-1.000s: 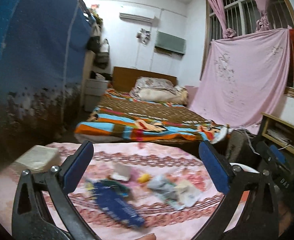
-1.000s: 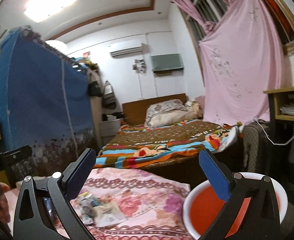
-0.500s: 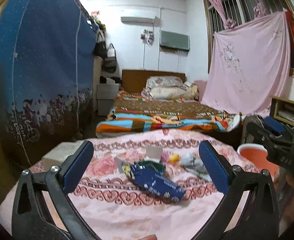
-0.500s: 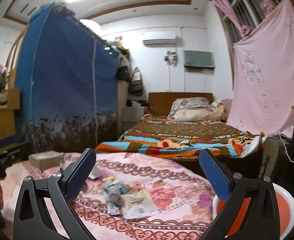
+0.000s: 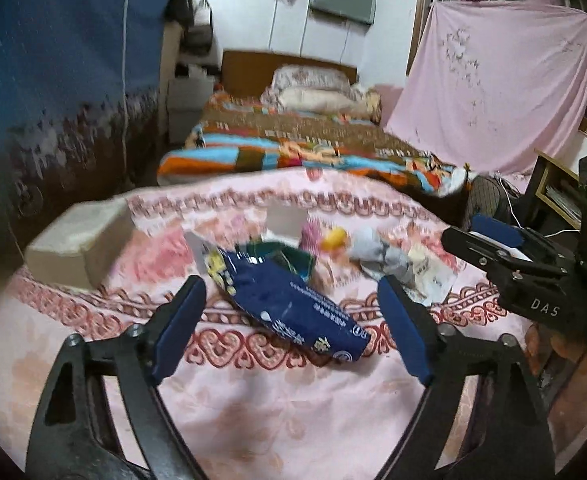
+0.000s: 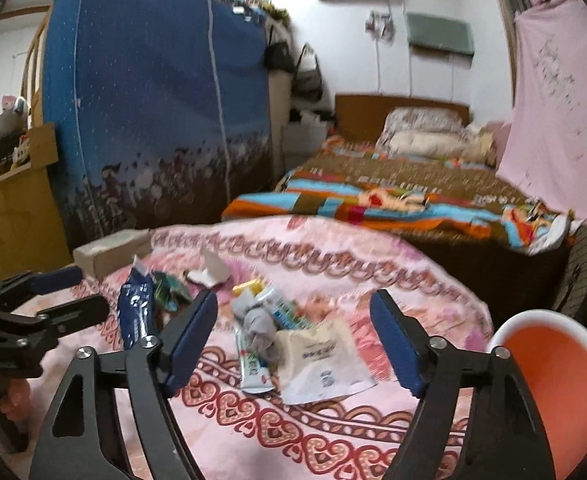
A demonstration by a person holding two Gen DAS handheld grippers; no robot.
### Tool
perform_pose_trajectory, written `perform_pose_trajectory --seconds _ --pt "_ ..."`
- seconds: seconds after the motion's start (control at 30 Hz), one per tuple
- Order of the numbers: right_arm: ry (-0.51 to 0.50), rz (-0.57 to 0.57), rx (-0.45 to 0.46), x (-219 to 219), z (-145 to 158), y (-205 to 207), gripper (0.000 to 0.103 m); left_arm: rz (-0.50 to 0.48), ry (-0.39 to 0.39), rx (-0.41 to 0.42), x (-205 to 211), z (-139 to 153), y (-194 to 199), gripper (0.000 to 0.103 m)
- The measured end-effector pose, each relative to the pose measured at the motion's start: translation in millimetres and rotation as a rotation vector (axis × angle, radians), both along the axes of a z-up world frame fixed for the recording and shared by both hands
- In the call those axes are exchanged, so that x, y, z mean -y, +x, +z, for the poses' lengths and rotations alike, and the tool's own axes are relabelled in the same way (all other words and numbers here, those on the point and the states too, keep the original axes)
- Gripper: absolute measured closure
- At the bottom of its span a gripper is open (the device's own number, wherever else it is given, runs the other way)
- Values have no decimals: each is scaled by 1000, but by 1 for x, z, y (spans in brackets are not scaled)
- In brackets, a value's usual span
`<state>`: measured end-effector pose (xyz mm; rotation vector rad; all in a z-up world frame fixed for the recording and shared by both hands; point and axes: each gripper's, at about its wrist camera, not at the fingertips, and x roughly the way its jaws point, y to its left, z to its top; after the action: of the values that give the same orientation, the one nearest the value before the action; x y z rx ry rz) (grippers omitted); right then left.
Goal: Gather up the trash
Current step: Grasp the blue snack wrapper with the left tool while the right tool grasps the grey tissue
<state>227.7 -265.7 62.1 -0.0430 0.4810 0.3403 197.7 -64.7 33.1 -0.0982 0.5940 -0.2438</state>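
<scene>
Blue snack bag lying on the pink floral cloth among other wrappers, left gripper hovering wide open around it, holding nothing, right gripper gaping empty over a white wrapper, orange bin sitting beside

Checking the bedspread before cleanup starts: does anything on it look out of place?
Yes: litter lies on the pink bedspread: a blue wrapper, a white packet, a squeezed tube and a crumpled grey scrap. The basin beside it holds none.
</scene>
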Motion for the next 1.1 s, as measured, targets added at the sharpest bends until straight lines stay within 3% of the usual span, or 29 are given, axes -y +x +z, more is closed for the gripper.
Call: perform_pose_trajectory --seconds 0.1,0.17,0.27,0.4,0.53,0.8,1.1 --pt "-6 31 -82 -6 -8 11 33 -16 -24 -68 0 -8 6 40" --pt "-10 44 -142 -9 -15 21 45 -24 -42 -101 0 -12 10 44" --pt "-1 62 -202 -12 -21 28 56 -32 -72 -140 -2 -16 14 49" --pt "-21 83 -236 -19 -26 31 65 -44 -109 -184 -4 -21 19 62" --pt "-46 97 -254 -25 -29 32 85 -51 -150 -214 -8 -25 21 75" --pt "-44 110 -223 -26 -25 29 88 -58 -220 -189 -17 -23 16 101" --pt "-36 99 -141 -22 -14 19 89 -86 -214 -142 -14 -18 9 103"
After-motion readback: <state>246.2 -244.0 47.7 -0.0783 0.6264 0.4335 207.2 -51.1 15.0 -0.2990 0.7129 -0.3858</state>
